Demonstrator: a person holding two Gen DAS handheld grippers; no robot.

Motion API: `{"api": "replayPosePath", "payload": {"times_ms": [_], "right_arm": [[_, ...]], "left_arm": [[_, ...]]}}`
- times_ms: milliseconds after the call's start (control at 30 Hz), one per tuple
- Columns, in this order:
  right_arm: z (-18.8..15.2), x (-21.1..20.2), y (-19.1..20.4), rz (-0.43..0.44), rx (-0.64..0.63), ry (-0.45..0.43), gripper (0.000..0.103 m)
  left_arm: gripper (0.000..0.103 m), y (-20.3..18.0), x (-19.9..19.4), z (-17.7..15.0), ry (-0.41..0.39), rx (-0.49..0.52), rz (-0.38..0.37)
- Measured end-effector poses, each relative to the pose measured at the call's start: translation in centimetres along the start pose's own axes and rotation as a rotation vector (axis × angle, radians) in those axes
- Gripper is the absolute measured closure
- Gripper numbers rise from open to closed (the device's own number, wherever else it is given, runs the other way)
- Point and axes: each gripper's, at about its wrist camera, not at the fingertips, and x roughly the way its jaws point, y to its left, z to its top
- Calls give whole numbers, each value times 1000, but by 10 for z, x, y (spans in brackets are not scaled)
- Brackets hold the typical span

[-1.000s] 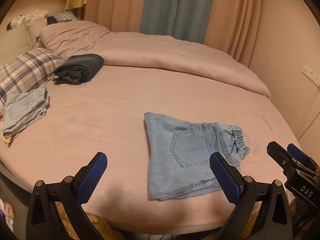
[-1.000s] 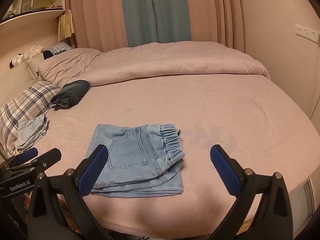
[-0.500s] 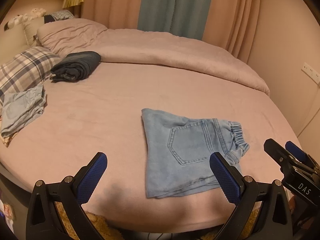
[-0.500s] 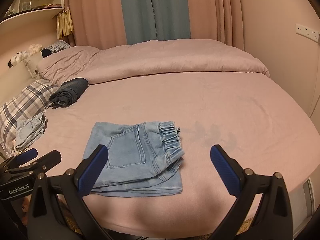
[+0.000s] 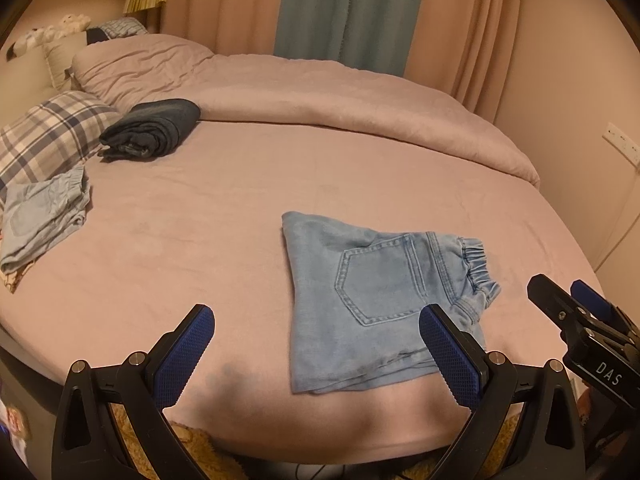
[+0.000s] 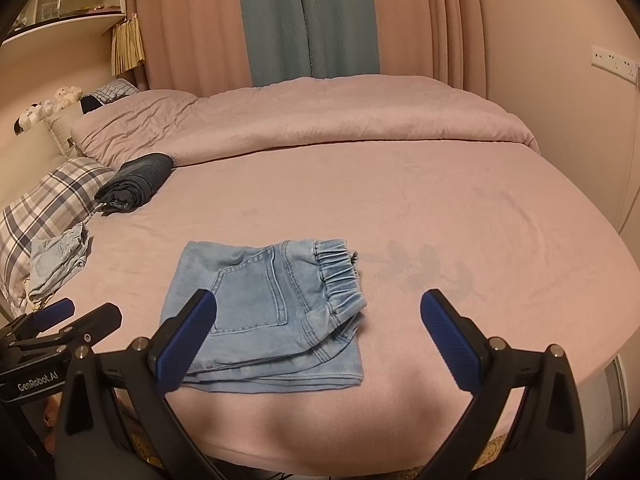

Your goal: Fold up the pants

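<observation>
Light blue denim pants point(image 5: 376, 296) point(image 6: 264, 312) lie folded into a compact rectangle near the front edge of the pink bed, back pocket up and elastic waistband to the right. My left gripper point(image 5: 316, 356) hovers open in front of them, holding nothing, its right finger over their near right corner. My right gripper point(image 6: 318, 340) is also open and empty, its left finger over the pants' near left part. Each gripper shows at the edge of the other's view: the right gripper point(image 5: 576, 320), the left gripper point(image 6: 68, 316).
A rolled dark garment point(image 5: 152, 128) lies at the back left beside a plaid pillow point(image 5: 44, 136). Another light blue garment point(image 5: 40, 216) sits at the left edge. A bunched pink duvet point(image 5: 340, 96) runs across the back; a wall stands on the right.
Both grippers have drawn back slightly and stayed open; the folded pants have not moved on the bed.
</observation>
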Motion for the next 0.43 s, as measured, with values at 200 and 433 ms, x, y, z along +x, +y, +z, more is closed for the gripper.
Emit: {"api": "replayPosePath", "payload": {"times_ms": [200,433], "right_arm": [[-1,1,0,-3,0,4,0],[-2,3,-1,-6,-3,7,0]], "left_arm": [[1,1,1,1,2,1,-2],[1,2,2,3,1,3,-16]]}}
